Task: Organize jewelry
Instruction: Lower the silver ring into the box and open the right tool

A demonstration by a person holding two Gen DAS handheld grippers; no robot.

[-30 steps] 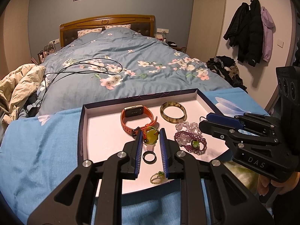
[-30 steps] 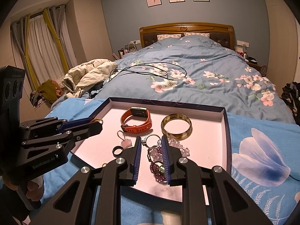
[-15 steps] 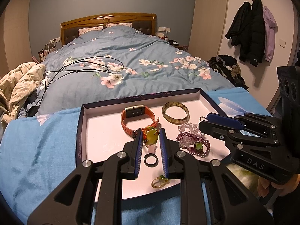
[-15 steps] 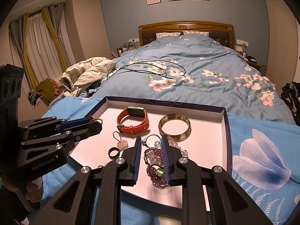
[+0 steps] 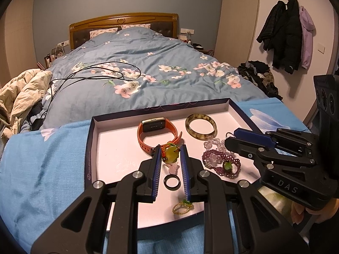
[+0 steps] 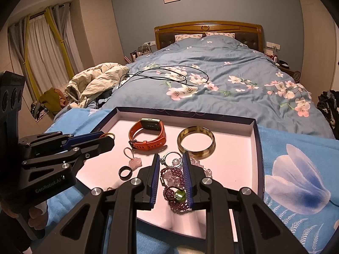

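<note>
A shallow box lid (image 5: 90,139) with a dark rim and pale pink floor lies on a blue cloth (image 5: 42,169) at the foot of the bed (image 5: 137,74). The left gripper (image 5: 170,154) hangs over the lid's middle, its blue-padded fingers pinched on a yellow stone pendant (image 5: 170,154) with an orange-and-green beaded loop. The right gripper (image 6: 170,162) is lifted over the right part of the lid, and a silver ring (image 6: 171,158) sits between its fingertips; I cannot tell whether it is gripped.

An orange smartwatch (image 5: 155,132) and a mottled bangle (image 5: 200,126) lie side by side toward the far edge. A purple beaded bracelet (image 5: 220,165) and clear beads (image 5: 214,144) lie right of centre. A black ring (image 5: 173,182) and pink flower charm (image 6: 135,162) lie toward the near edge, a gold-green beaded ring (image 5: 182,207) nearest it.
</note>
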